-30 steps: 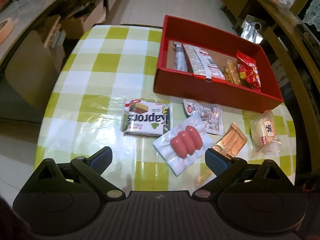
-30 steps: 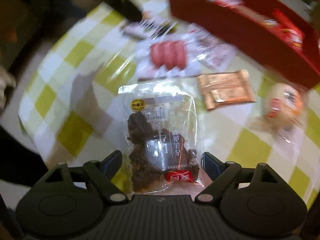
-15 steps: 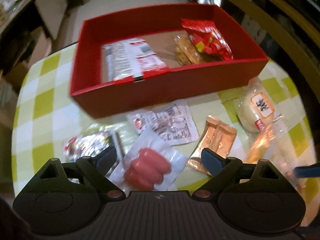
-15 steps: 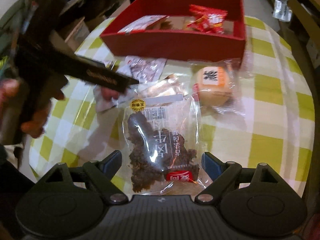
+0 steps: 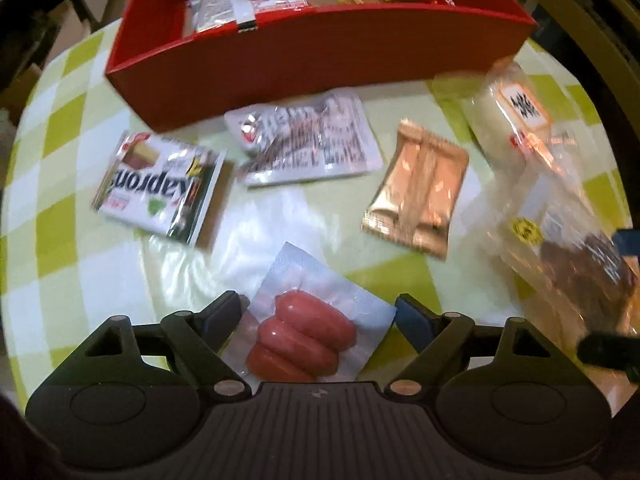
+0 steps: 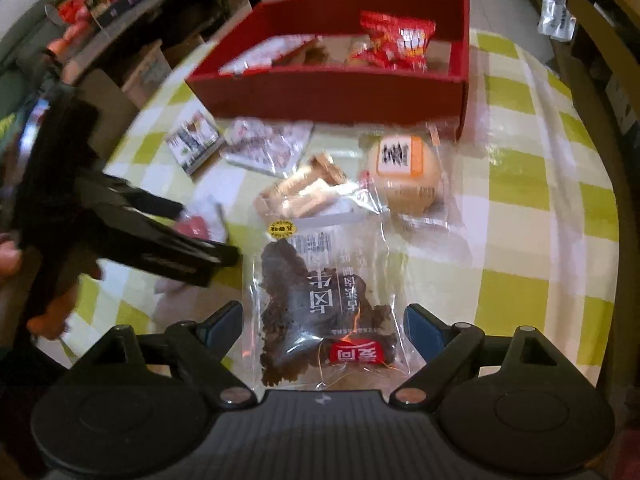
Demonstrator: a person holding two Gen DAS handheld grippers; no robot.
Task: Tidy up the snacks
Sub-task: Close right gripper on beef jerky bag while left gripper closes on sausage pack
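A vacuum pack of pink sausages [image 5: 304, 336] lies on the green-checked tablecloth [image 5: 60, 120], between the fingers of my left gripper [image 5: 318, 314]. Its jaws are closing, and the pads do not press on the pack. My right gripper [image 6: 323, 320] is shut on a clear bag of dark jerky [image 6: 320, 300], held above the cloth; the same jerky bag [image 5: 560, 240] shows at the right of the left wrist view. The red box [image 6: 328, 92] stands beyond and holds a red bag [image 6: 396, 40] and a white-red pack [image 5: 240, 4]. A hand holds the left gripper [image 6: 204, 232].
Loose on the cloth are a wafer pack [image 5: 160, 184], a white printed packet [image 5: 308, 140], a gold packet [image 5: 416, 192] and a wrapped round bun [image 6: 404, 176]. A wooden chair [image 6: 600, 80] stands to the right. Cardboard boxes [image 6: 148, 72] sit on the floor behind.
My left gripper came down over the sausage pack and its jaws narrowed. The right gripper swung to face the red box, carrying the jerky bag with it.
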